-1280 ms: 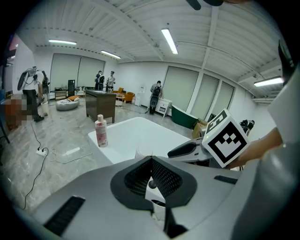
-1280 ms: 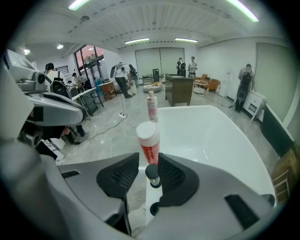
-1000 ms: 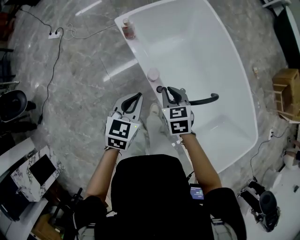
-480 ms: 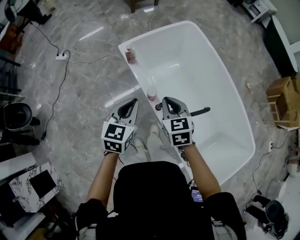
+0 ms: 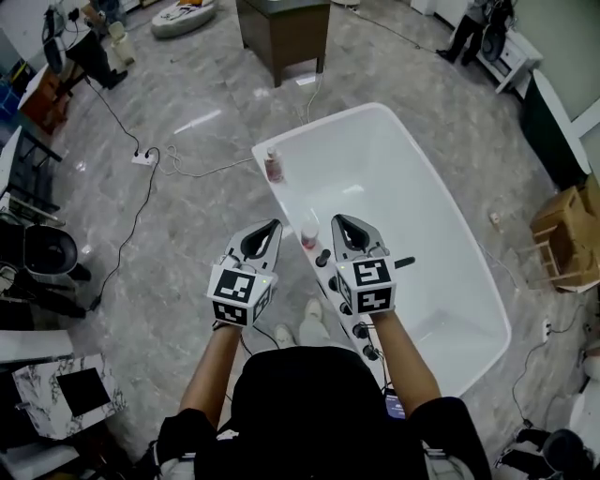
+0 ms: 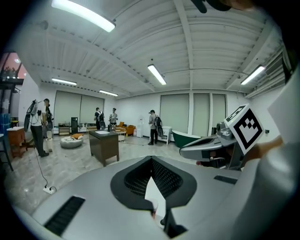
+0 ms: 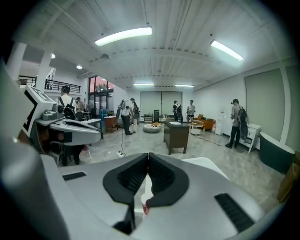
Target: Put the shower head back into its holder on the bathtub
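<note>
The white bathtub (image 5: 441,216) lies below and ahead of me. The black shower head (image 5: 403,263) rests at the tub's near rim, its handle poking out over the basin from behind my right gripper; its head end is hidden. Black knobs (image 5: 323,258) sit on the same rim. My right gripper (image 5: 339,221) (image 7: 148,155) hangs above that rim, shut, with nothing between its jaws. My left gripper (image 5: 273,226) (image 6: 151,158) hangs beside it over the floor, jaw tips meeting, also holding nothing. Each gripper shows in the other's view: the right gripper (image 6: 206,151), the left gripper (image 7: 75,127).
Two pinkish bottles (image 5: 273,166) (image 5: 307,235) stand on the tub's left rim. A power strip (image 5: 142,157) with a cable lies on the marble floor to the left. A dark cabinet (image 5: 277,28) stands beyond the tub, a wooden crate (image 5: 564,234) to the right. Several people stand far off.
Both grippers have risen away from the tub rim and tilted up toward the room. The shower head stayed at the rim. The head view now takes in more of the room.
</note>
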A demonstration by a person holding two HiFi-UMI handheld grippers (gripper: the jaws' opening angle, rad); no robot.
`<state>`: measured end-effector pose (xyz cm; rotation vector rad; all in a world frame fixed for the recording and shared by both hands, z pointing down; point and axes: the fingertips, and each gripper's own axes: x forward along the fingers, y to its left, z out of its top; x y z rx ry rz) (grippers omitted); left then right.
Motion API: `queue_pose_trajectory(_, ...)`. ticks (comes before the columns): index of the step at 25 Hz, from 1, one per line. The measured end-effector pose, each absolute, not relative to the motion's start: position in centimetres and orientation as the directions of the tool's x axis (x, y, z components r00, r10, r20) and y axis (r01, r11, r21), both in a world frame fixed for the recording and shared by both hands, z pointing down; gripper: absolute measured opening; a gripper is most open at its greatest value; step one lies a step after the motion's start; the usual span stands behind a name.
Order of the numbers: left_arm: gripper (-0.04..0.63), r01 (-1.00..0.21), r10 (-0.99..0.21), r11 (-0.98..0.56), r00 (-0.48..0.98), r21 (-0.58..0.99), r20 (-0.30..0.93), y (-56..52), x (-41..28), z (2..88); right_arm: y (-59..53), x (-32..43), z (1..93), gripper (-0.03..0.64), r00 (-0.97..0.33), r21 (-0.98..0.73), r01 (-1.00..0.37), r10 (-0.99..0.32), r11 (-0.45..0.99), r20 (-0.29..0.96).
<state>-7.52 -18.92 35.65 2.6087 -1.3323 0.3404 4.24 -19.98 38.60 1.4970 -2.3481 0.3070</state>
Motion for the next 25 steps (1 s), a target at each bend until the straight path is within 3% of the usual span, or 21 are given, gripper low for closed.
queue_pose_trajectory(4,0.014,-0.814,-0.791,-0.580,0.572,0.030,0.215,-19.0,-7.4,31.6,-20.3,4.2,35.3,0.025,-0.398,0.012,-0.905,-0.855,0.426,0.333)
queue_pose_trajectory(25,0.014,-0.820,-0.825,-0.565,0.557,-0.091,0.095,-19.1,-8.6,24.7,-20.7,4.0,28.3,0.025,-0.414,0.022,-0.905,-0.890,0.425,0.190)
